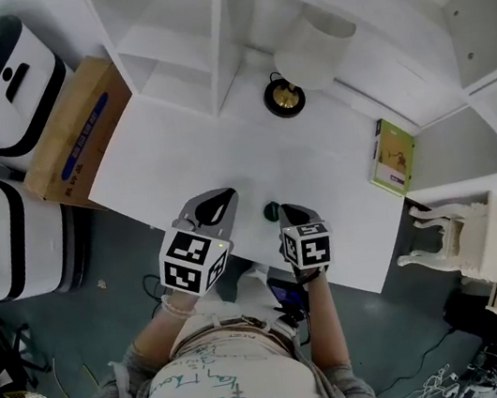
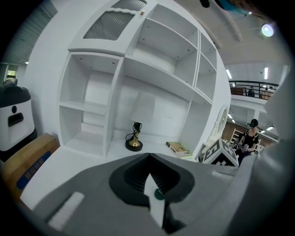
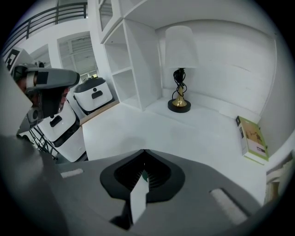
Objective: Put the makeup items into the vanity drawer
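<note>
Head view alone shows your white desk [image 1: 212, 152], with left tongs [image 1: 219, 203] and right tongs [image 1: 295, 214] over its front edge and a small green makeup item [image 1: 271, 209] lying between; your gripper views show both jaw pairs together, gripping nothing.

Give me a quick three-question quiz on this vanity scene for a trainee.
1. True or false: the lamp stands on the floor.
2. What lies on the desk between the left gripper and the right gripper? A. a small dark green round item B. a red cup C. scissors
3. Fill in: the jaws of both grippers are ___.
Key: 1 false, it stands on the desk; 2 A; 3 shut.
</note>
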The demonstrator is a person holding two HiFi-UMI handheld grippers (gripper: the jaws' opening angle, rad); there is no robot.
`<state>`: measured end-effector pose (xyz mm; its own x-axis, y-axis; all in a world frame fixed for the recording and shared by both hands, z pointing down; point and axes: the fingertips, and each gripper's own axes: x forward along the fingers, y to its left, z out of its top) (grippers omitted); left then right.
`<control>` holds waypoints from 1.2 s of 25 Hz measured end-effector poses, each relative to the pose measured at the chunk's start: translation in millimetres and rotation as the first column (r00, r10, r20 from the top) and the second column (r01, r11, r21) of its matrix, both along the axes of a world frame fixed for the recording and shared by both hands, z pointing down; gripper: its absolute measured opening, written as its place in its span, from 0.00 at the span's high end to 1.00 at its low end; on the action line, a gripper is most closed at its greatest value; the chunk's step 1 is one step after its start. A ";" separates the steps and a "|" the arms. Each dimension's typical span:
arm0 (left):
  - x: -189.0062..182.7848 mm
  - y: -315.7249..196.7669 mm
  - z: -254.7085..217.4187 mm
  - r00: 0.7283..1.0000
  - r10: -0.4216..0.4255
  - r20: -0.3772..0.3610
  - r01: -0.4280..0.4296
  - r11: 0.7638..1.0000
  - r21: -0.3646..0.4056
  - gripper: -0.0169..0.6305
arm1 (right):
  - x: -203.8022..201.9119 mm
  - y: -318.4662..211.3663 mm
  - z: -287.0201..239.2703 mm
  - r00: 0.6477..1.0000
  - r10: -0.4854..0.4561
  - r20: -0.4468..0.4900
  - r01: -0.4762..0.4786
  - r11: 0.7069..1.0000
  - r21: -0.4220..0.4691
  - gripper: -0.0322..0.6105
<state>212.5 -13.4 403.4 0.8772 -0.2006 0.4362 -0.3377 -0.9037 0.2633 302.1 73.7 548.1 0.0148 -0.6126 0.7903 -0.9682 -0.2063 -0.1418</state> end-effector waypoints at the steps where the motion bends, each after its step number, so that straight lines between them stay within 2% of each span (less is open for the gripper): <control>1: -1.1 -1.0 0.7 1.000 -0.003 0.001 0.003 1.000 -0.001 0.97 | -0.9 0.2 3.3 1.000 -0.003 0.004 0.003 1.000 -0.008 0.90; 15: -15.8 -7.4 8.4 0.999 -0.036 0.011 0.037 0.999 -0.021 0.97 | -8.8 0.3 41.4 0.998 -0.056 0.012 0.057 0.993 -0.105 0.90; 30: -30.6 -19.1 20.3 0.997 -0.076 0.024 0.077 0.996 -0.045 0.97 | -6.1 -1.1 71.6 0.997 -0.065 0.031 0.070 0.981 -0.181 0.90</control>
